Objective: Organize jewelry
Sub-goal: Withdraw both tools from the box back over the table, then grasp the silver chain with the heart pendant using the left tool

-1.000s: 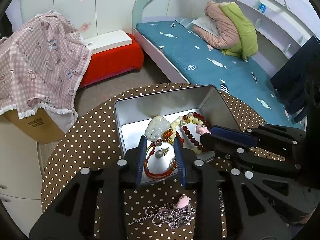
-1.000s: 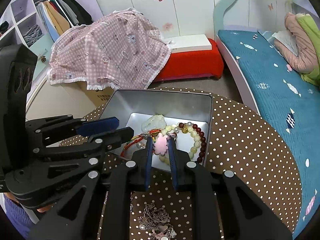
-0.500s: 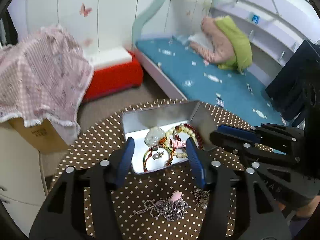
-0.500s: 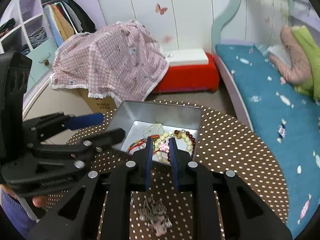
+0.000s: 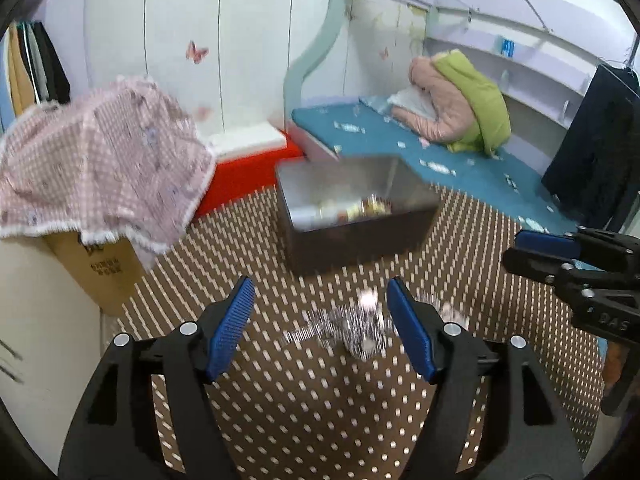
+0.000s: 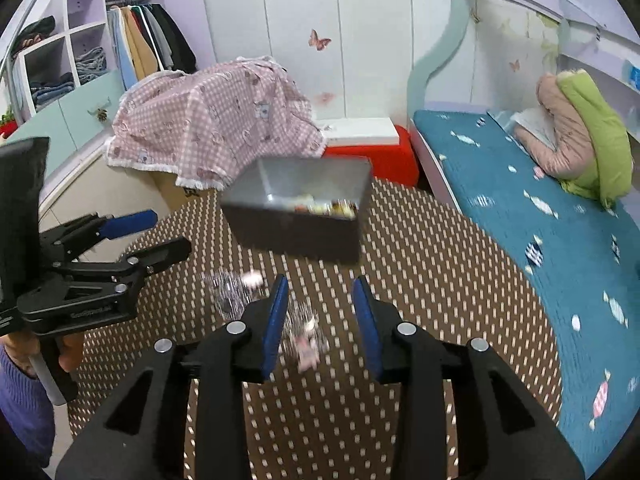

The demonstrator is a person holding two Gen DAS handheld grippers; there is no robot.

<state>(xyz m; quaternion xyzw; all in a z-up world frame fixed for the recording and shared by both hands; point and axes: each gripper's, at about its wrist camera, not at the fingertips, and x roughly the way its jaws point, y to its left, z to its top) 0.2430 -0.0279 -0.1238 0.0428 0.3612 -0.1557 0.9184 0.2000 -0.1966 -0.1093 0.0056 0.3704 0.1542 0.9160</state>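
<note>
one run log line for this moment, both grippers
left hand-held gripper: open, empty | right hand-held gripper: open, empty | silver chains: on table | tin: holds beads

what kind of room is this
Most likely a child's bedroom: a bed with a teal candy-print cover along the wall, butterfly stickers on white wardrobe doors, and open shelves with hanging and folded clothes.
</note>
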